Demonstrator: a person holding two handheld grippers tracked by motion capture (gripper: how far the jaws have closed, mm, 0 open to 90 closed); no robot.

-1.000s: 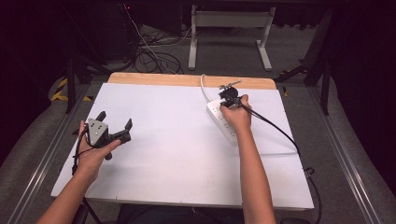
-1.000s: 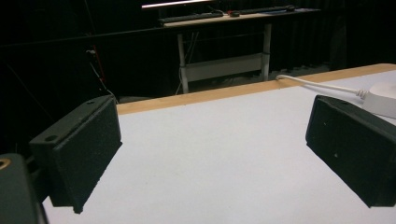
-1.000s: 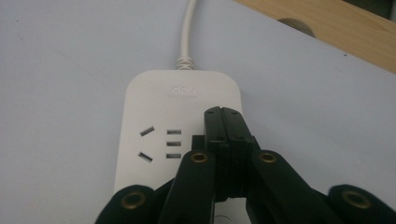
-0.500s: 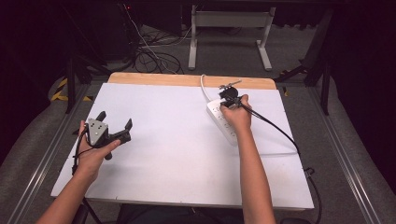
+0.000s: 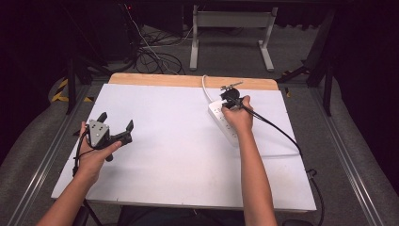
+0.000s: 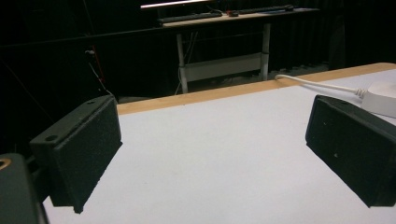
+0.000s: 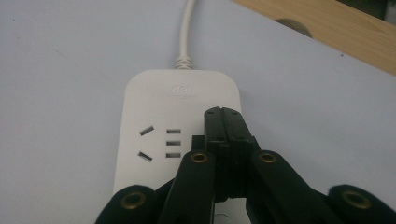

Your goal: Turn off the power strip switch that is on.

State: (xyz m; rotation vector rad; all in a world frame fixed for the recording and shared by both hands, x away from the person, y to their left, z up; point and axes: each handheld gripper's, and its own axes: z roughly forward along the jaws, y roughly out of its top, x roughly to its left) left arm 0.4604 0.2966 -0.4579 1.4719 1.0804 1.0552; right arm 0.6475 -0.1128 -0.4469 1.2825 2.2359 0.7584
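A white power strip [image 5: 217, 113] lies at the back right of the white table [image 5: 179, 160], its white cord [image 5: 204, 87] running off the far edge. My right gripper [image 5: 229, 97] is held over the strip's far end, and a hand covers the strip's middle. In the right gripper view the jaws are pressed together with nothing between them, the right gripper [image 7: 224, 114] lying just above the power strip [image 7: 154, 107] beside its sockets [image 7: 161, 143]. My left gripper [image 5: 116, 120] hovers open at the table's left. The left gripper [image 6: 212, 154] has only tabletop between its fingers; the strip's end [image 6: 385, 95] sits far right.
A wooden strip [image 5: 188, 81] borders the table's far edge. A black cable [image 5: 277, 133] trails from the right gripper across the table's right side and over its edge. Beyond the table are a desk frame [image 5: 230, 21] and loose cables on the floor [image 5: 155, 56].
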